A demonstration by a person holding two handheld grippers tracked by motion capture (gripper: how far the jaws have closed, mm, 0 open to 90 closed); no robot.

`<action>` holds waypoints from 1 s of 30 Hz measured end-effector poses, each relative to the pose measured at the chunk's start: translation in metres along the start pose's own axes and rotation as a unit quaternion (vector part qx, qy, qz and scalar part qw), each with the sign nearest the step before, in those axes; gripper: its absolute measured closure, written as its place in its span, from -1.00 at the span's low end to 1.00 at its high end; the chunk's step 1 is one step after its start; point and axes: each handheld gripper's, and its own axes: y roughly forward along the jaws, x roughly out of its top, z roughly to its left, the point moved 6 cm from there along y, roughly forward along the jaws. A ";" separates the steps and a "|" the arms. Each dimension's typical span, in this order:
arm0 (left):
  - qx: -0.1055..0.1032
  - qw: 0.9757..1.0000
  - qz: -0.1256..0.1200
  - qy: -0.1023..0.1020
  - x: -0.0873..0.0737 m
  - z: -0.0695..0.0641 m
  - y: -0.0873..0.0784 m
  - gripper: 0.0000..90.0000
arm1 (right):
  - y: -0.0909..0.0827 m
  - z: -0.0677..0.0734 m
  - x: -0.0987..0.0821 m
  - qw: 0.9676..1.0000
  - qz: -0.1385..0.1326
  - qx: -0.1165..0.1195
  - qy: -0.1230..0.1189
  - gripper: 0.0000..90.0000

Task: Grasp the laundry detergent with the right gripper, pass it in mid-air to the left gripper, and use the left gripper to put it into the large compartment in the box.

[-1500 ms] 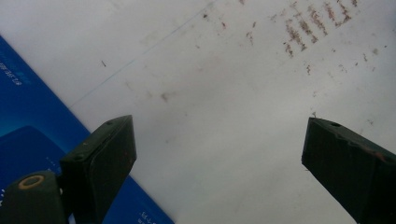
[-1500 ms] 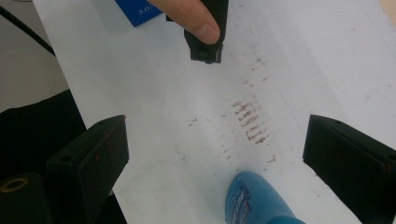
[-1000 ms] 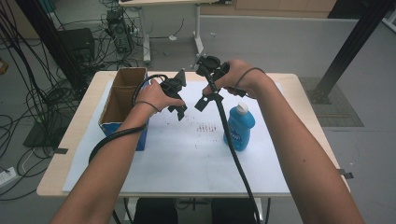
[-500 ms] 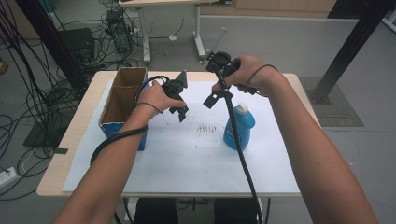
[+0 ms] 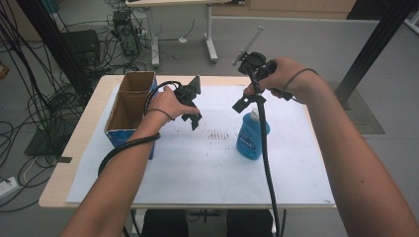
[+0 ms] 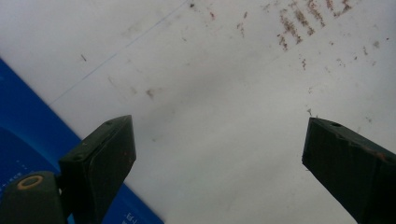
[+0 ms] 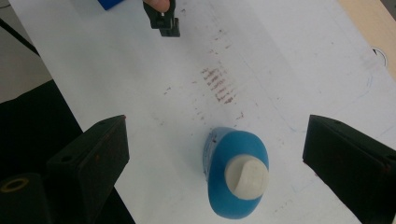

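A blue bottle [image 5: 252,136] with a white cap stands upright on the white sheet, right of the middle. My right gripper [image 5: 245,102] hangs open above it and slightly to its left. In the right gripper view the bottle [image 7: 236,172] is seen from above, well below the wide-apart jaws of the right gripper [image 7: 217,123], which touch nothing. My left gripper [image 5: 193,121] points down at the sheet beside the cardboard box [image 5: 129,106]. In the left gripper view the left gripper [image 6: 217,128] is open over bare, stained paper.
The open-topped cardboard box has blue sides [image 6: 28,126] and stands at the table's left. The white sheet [image 5: 207,168] carries brown smudges near its middle. The left gripper's jaw tips [image 7: 164,21] show far off. Cables and a table leg lie on the floor beyond.
My right hand has risen and shifted to the right, away from the left gripper and over the bottle. The left gripper and the bottle have stayed put.
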 end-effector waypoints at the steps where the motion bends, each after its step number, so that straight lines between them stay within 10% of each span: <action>1: 0.001 1.000 0.000 0.000 0.000 -0.001 0.001 -0.77 | -0.001 -0.001 -0.002 1.000 0.000 -0.001 -0.001 -0.86; 30: 0.005 1.000 0.000 0.000 -0.001 -0.004 -0.004 -0.79 | -0.026 -0.020 -0.059 0.998 0.002 -0.028 0.051 -0.86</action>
